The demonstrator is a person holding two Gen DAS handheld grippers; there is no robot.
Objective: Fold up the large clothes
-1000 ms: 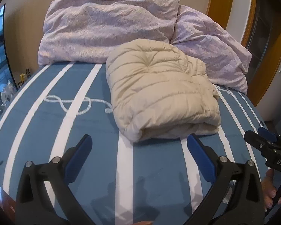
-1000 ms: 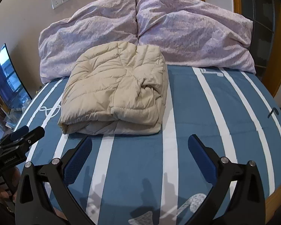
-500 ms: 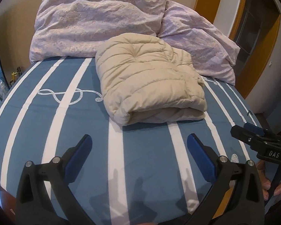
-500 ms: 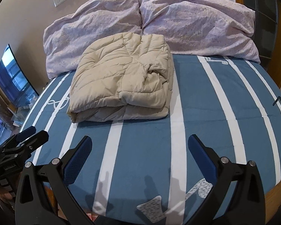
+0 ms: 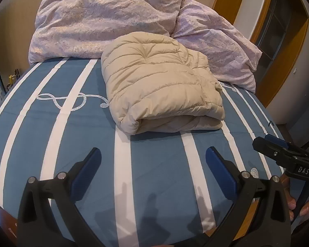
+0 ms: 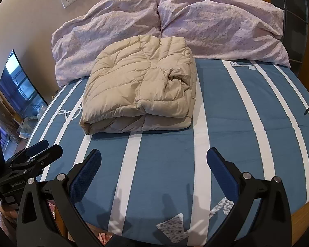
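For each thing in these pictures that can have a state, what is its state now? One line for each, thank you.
Beige puffer jacket: folded into a bundle, lying on the bed, not held.
Left gripper: open, empty, above the bedsheet.
Right gripper: open, empty, above the bedsheet.
Striped bedsheet: spread flat over the bed.
Pillows: two, crumpled, piled against the wall.
Screen: shows only reflections; on or off, cannot tell.

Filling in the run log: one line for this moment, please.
jacket: folded, on bed | left gripper: open, empty | right gripper: open, empty
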